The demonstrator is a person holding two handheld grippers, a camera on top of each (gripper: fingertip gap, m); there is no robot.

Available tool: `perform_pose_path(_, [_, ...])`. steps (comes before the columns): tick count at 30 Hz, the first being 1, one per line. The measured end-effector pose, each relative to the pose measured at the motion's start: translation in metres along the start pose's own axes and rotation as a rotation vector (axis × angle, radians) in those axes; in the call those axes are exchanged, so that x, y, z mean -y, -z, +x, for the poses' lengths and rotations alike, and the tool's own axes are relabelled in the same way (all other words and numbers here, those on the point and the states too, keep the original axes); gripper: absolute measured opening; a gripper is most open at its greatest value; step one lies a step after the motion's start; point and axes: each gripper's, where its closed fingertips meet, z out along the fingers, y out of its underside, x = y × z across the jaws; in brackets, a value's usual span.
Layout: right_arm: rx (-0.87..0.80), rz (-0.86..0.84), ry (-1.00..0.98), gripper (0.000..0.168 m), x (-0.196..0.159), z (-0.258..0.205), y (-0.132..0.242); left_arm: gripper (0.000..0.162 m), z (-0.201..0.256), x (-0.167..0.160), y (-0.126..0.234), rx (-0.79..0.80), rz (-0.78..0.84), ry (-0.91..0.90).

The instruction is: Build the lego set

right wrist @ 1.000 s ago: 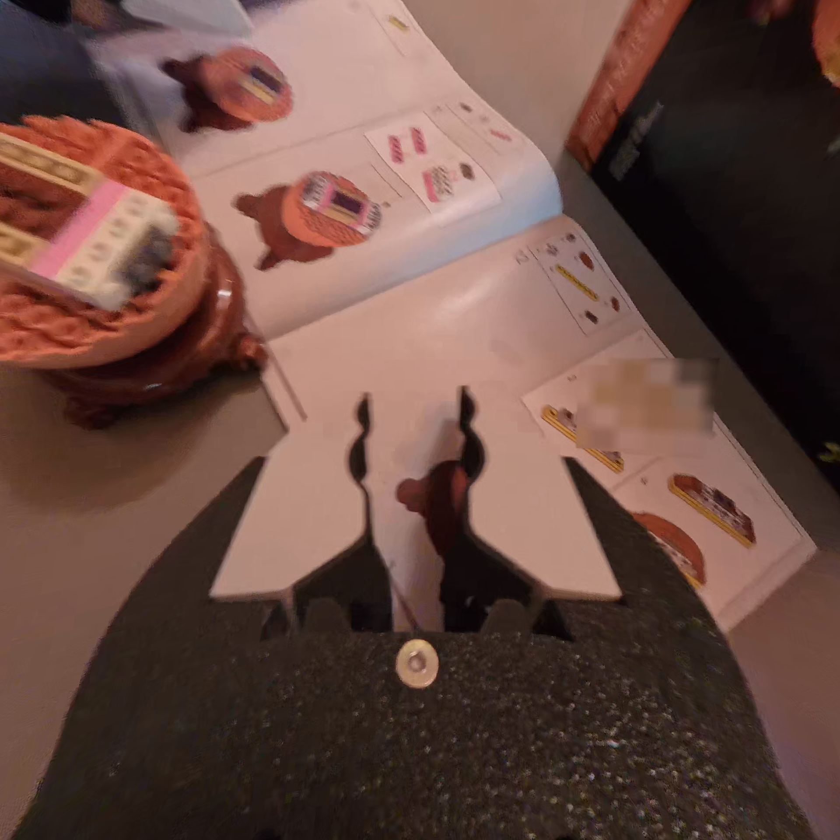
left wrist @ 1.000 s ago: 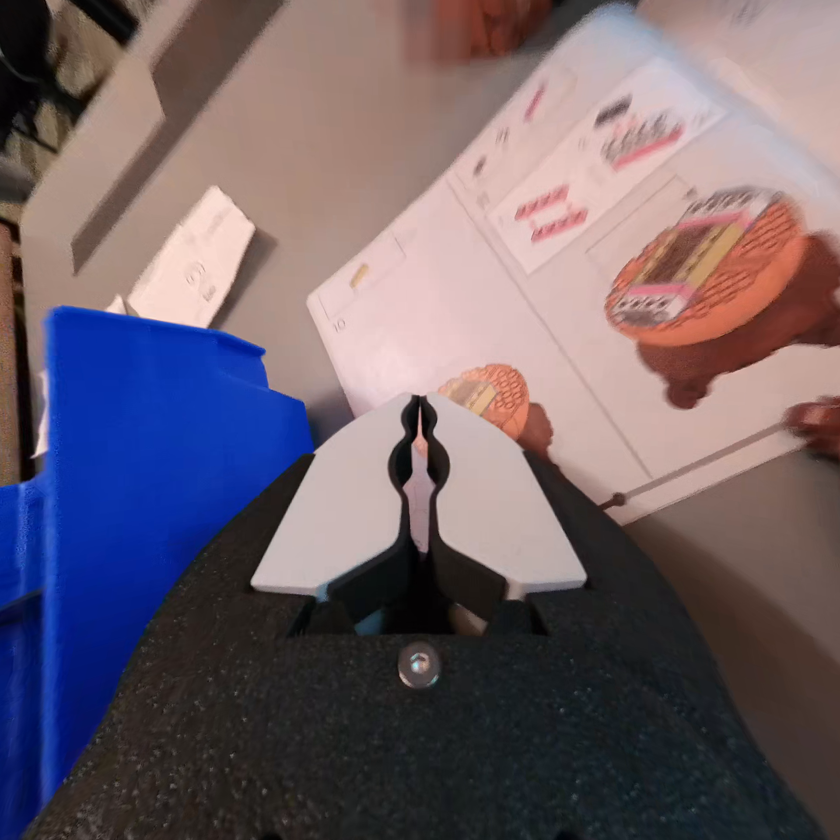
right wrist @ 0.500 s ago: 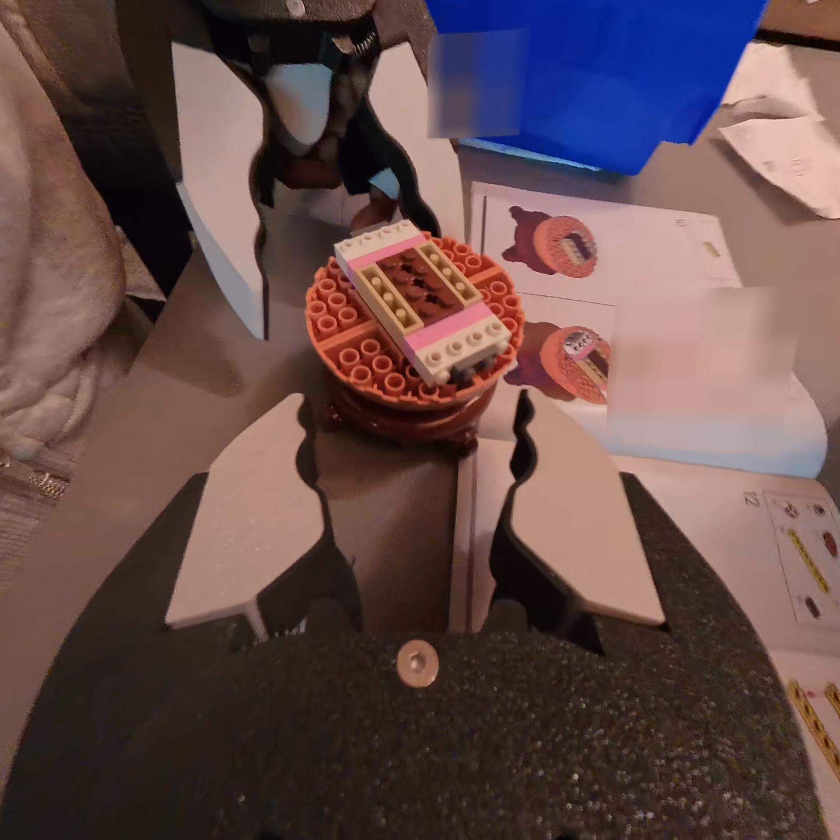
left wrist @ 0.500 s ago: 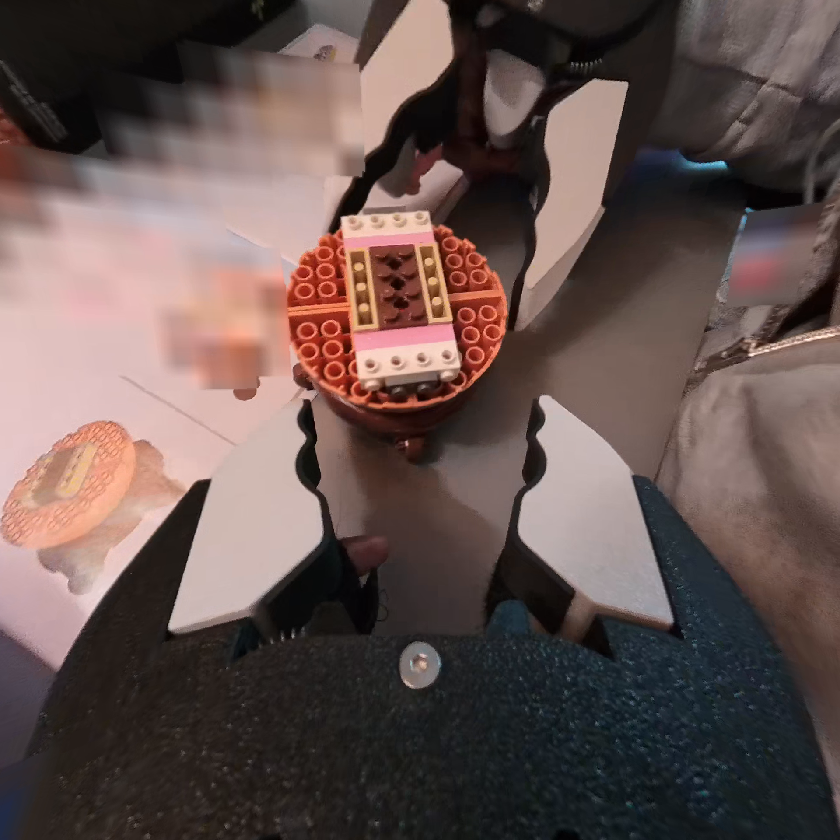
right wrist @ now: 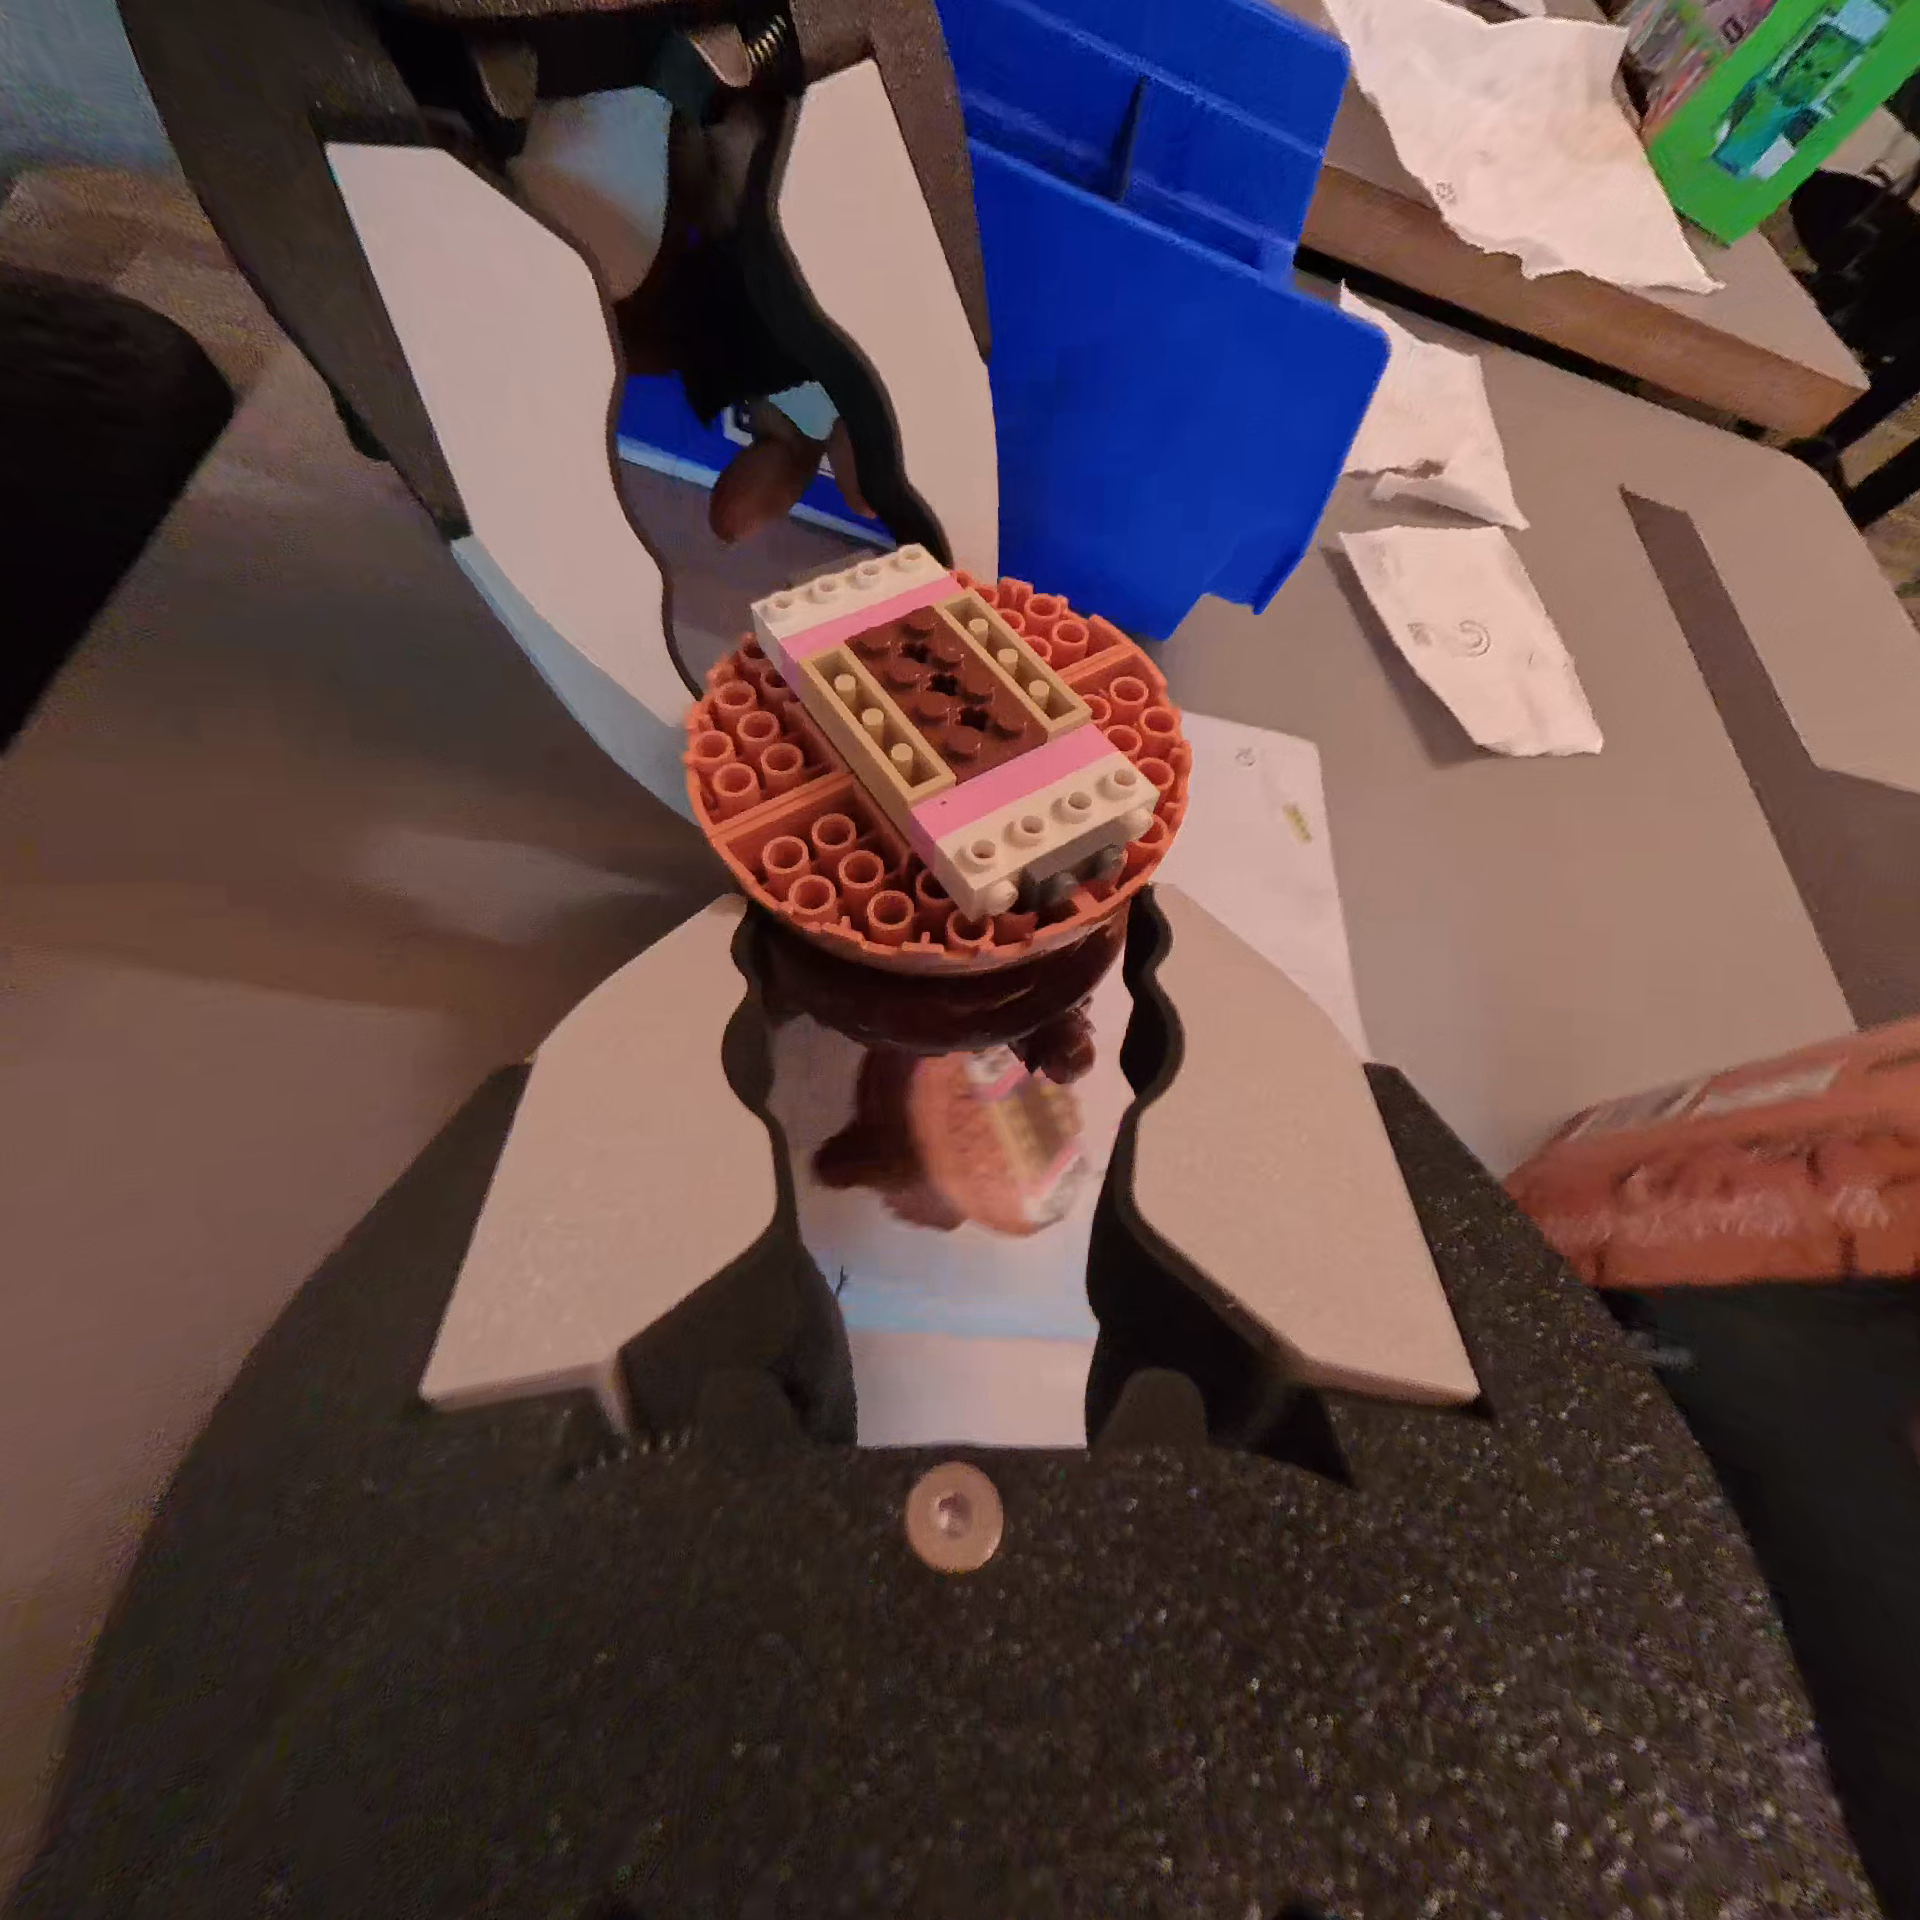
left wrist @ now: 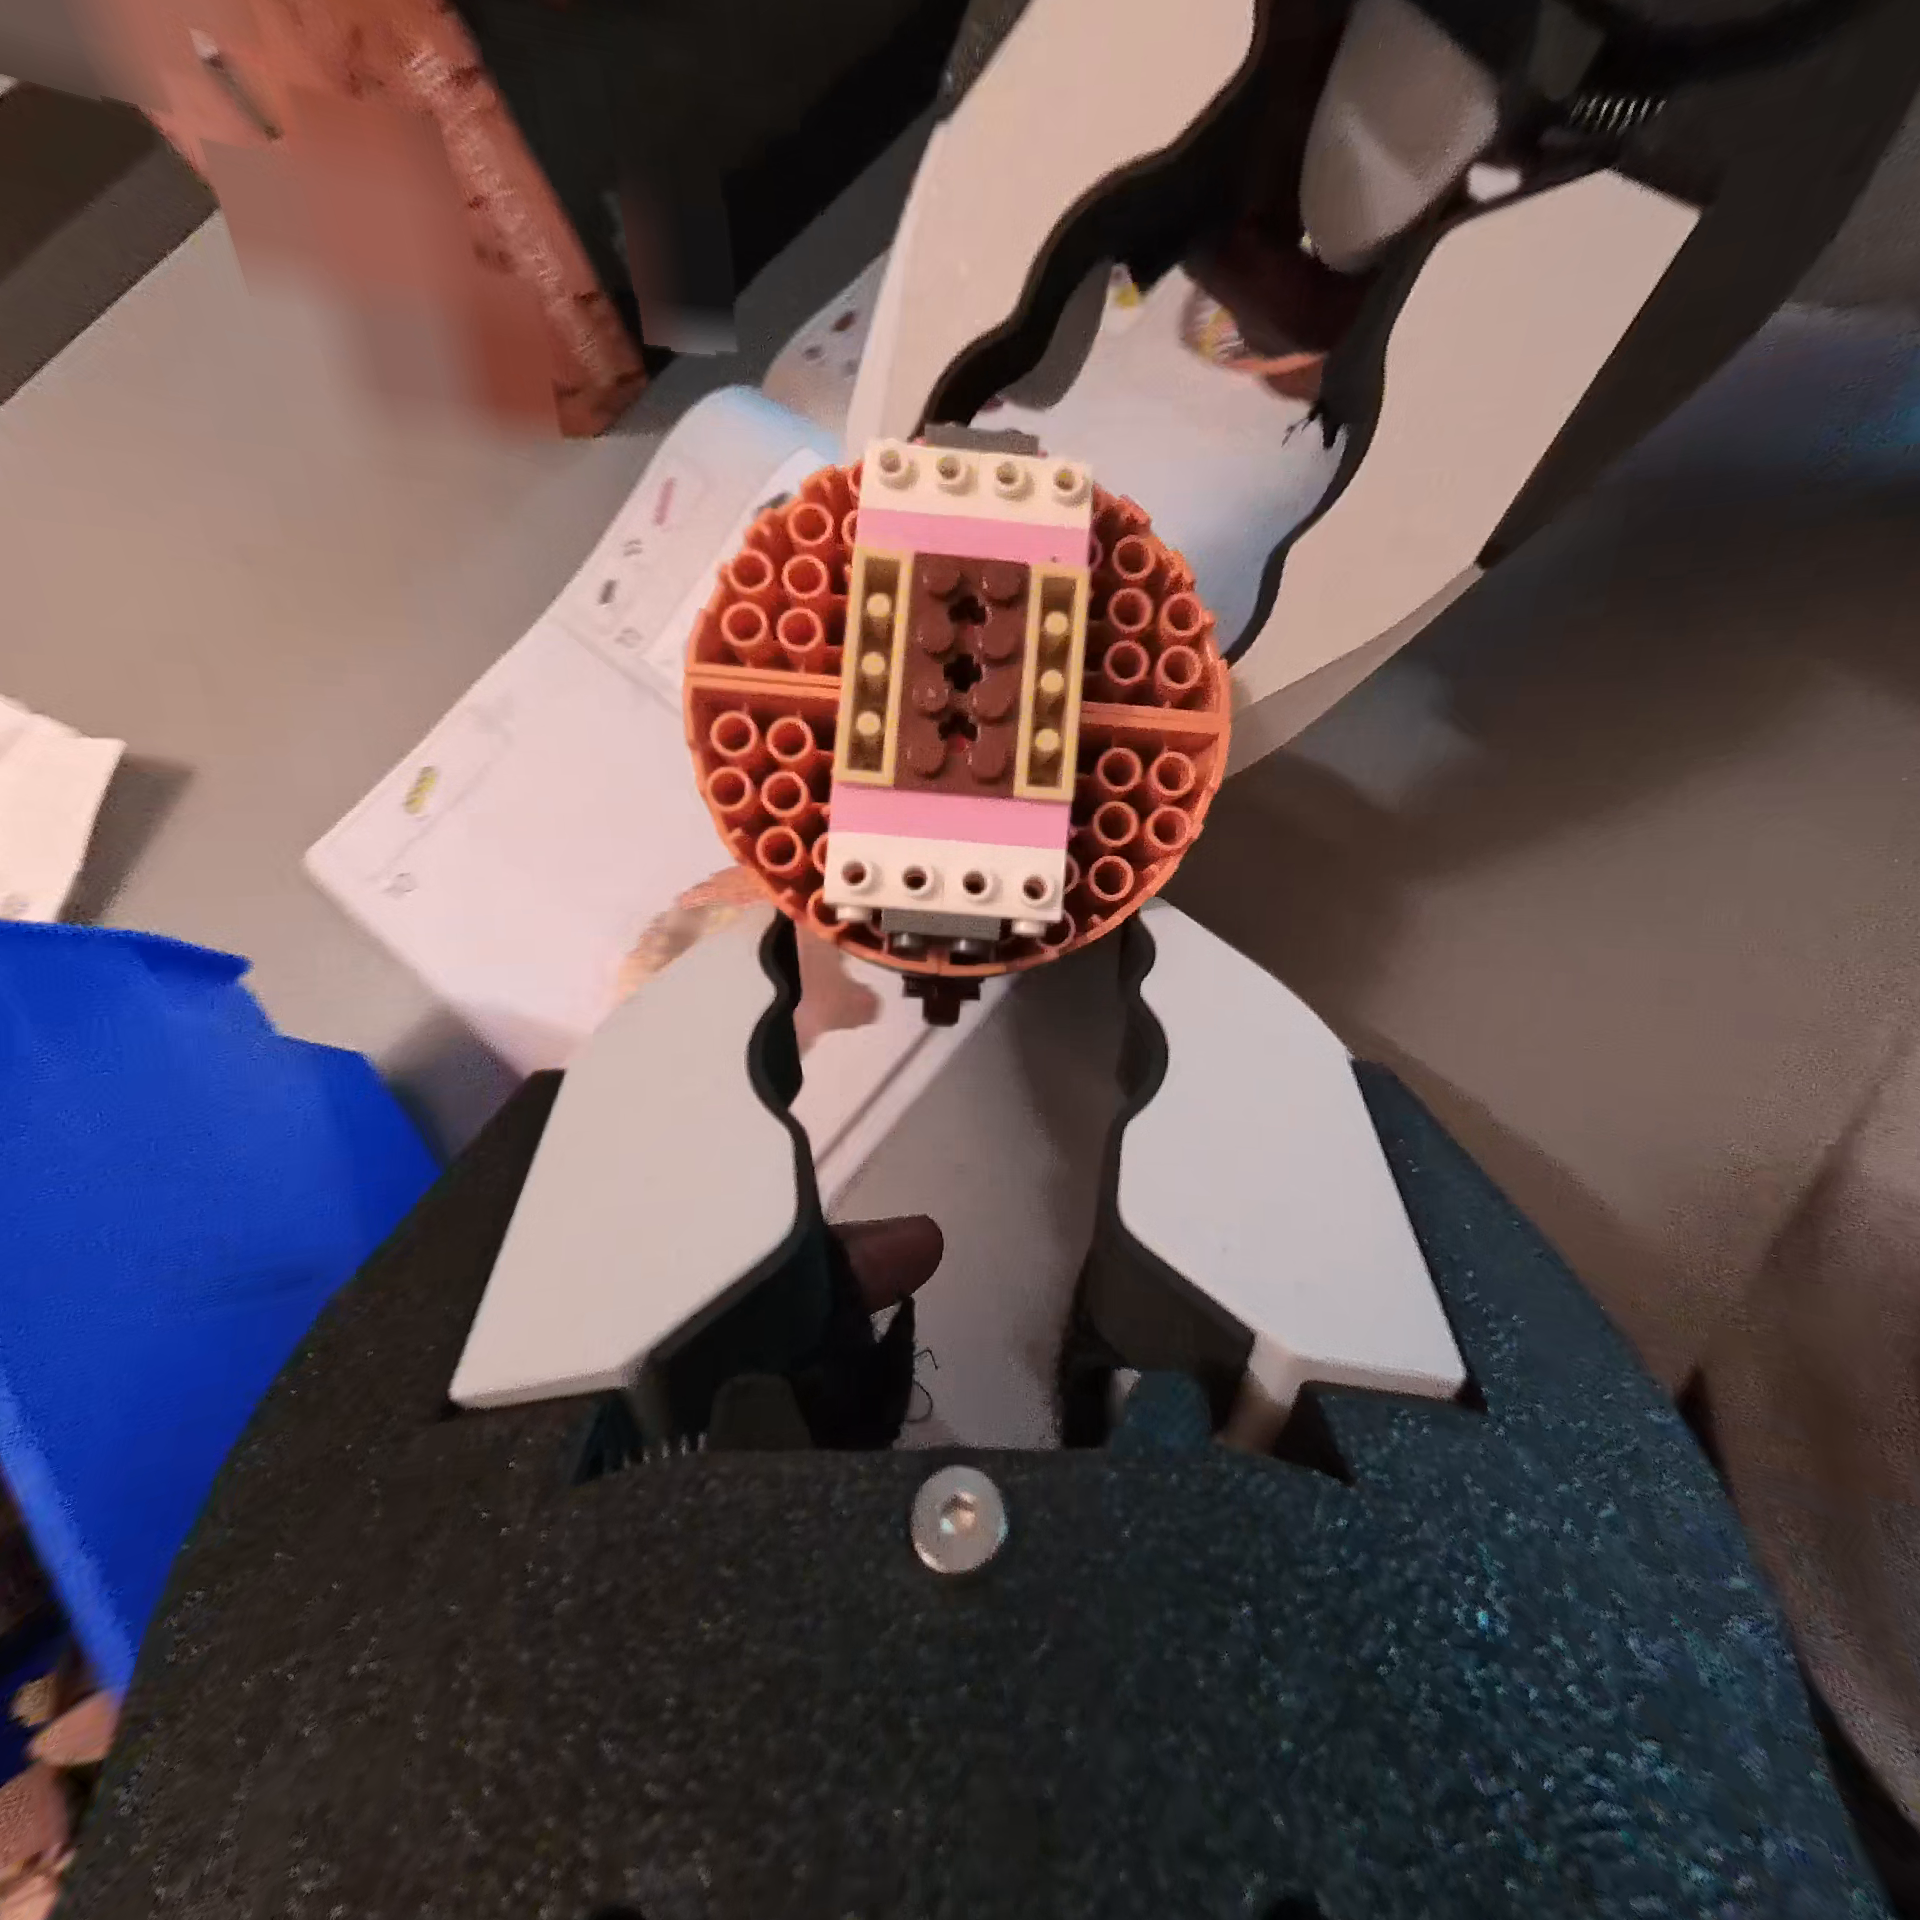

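Observation:
The lego model (left wrist: 956,686) is a round orange studded disc on a dark brown base, topped with white, pink, tan and brown bricks. It also shows in the right wrist view (right wrist: 935,748). My left gripper (left wrist: 956,940) closes on its near side, the jaws narrowed under the disc, where contact is hidden. My right gripper (right wrist: 940,920) grips the dark brown base from the opposite side. Each gripper's fingers show beyond the model in the other's view, the right's (left wrist: 956,260) and the left's (right wrist: 499,416). The model hangs above the open instruction booklet (left wrist: 540,810).
A blue bin (left wrist: 156,1195) stands at the left, also behind the model in the right wrist view (right wrist: 1143,364). An orange-brown box (right wrist: 1714,1174) lies at the right. Torn white paper bags (right wrist: 1475,644) lie on the grey table (right wrist: 312,779).
Both grippers swung from the booklet to face the model from opposite sides. Their jaws narrowed around its base, and the model now sits higher and closer in both views.

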Motion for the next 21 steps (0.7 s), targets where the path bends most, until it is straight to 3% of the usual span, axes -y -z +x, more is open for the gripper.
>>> perform_pose_path(5, [0.127, 0.006, 0.052, 0.065, -0.008, 0.03, -0.022, 0.059, -0.033, -0.007, -0.02, 0.078, -0.039, 0.111])
perform_pose_path(13, [0.222, 0.014, -0.042, 0.068, -0.028, 0.026, -0.037, 0.062, -0.037, -0.019, -0.032, 0.15, -0.082, 0.16])
perform_pose_path(18, [0.153, 0.035, -0.151, 0.093, -0.016, 0.03, 0.005, 0.083, -0.032, -0.009, -0.01, 0.226, -0.065, 0.168])
perform_pose_path(21, [0.013, 0.169, -0.222, 0.088, -0.001, 0.024, 0.059, 0.09, -0.011, 0.001, 0.006, 0.229, -0.021, 0.121])
